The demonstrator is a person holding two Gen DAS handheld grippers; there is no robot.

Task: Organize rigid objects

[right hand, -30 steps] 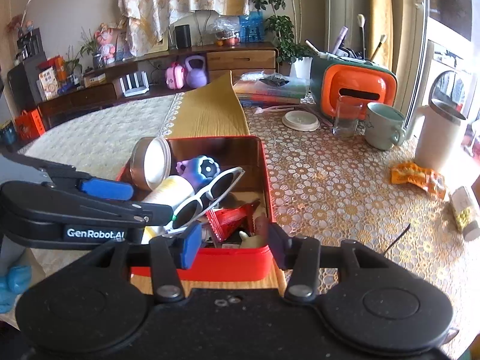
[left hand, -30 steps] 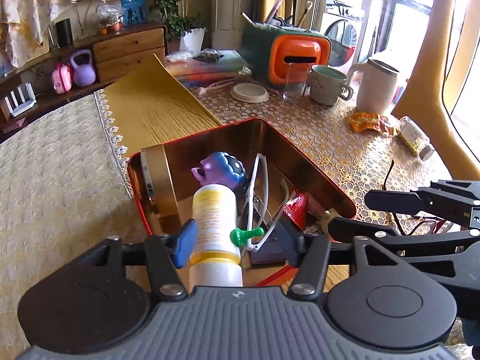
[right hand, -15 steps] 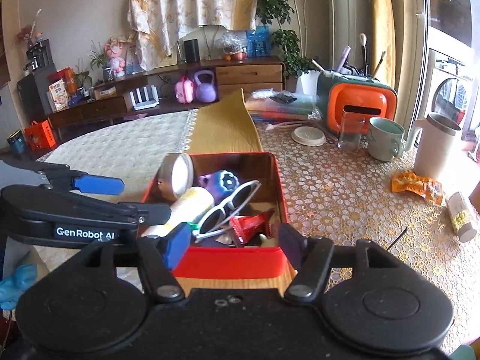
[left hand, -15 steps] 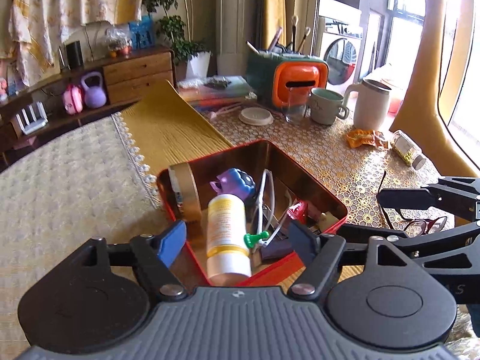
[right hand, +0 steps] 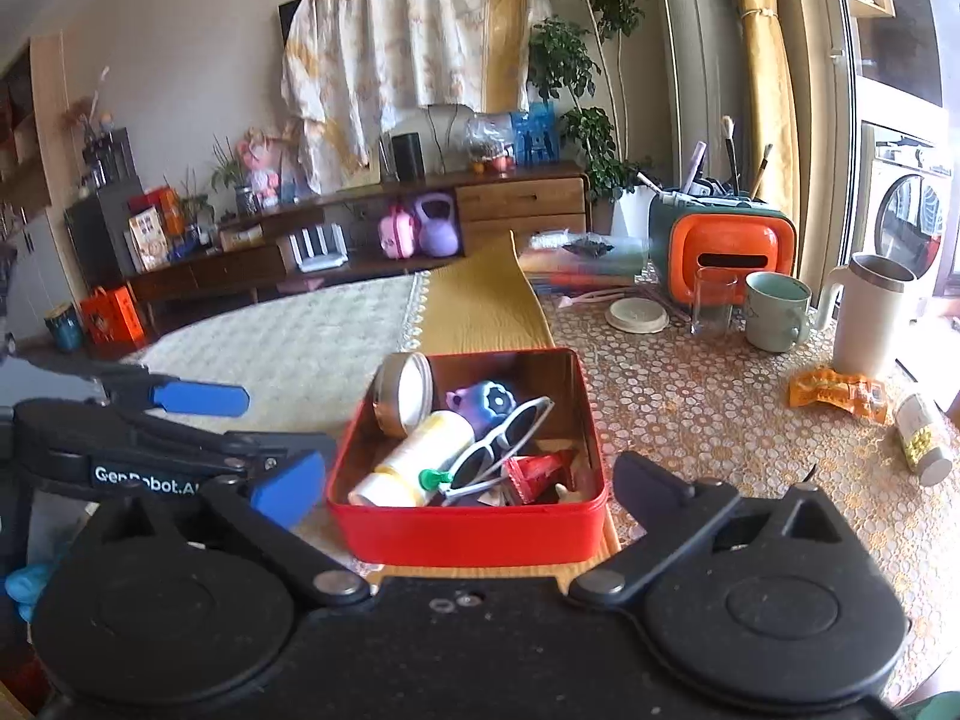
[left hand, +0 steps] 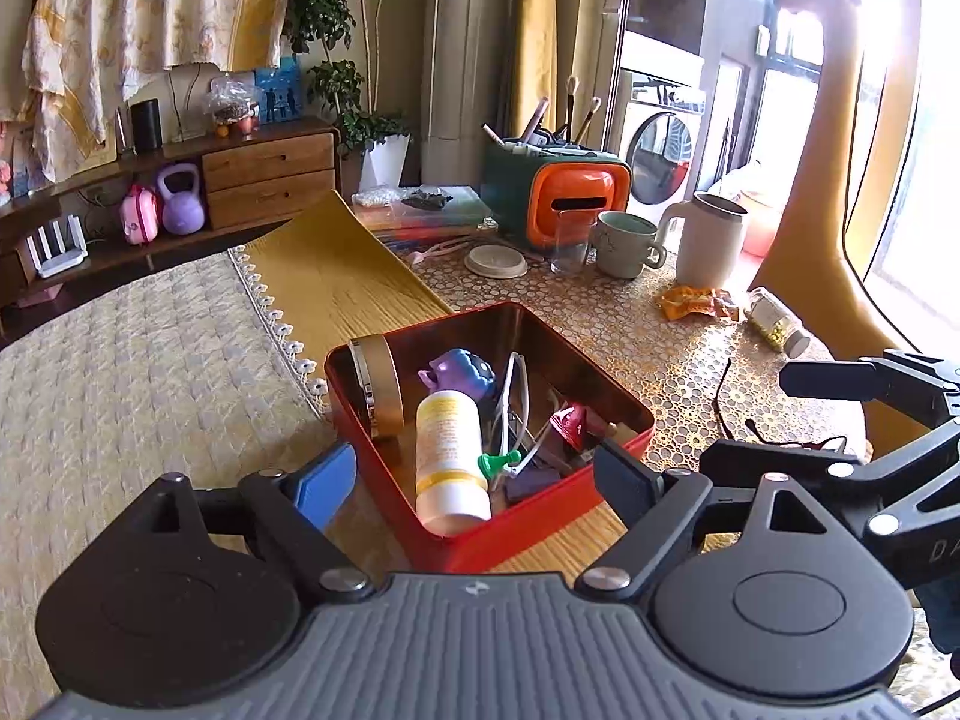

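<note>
Hovering near the red tin [right hand: 468,531], both the left gripper [left hand: 474,483] and right gripper [right hand: 465,489] are held wide apart and empty, presumably because the small items are already gathered inside.

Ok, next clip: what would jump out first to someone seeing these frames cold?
The red tin in the middle of the table, crammed with a cream bottle, white sunglasses, a purple toy and a gold-rimmed jar leaning in its far-left corner. Next, the orange-fronted organiser at the back with brushes in it, beside a glass and mug. Both grippers, left and right, hang open and empty before the tin.
</note>
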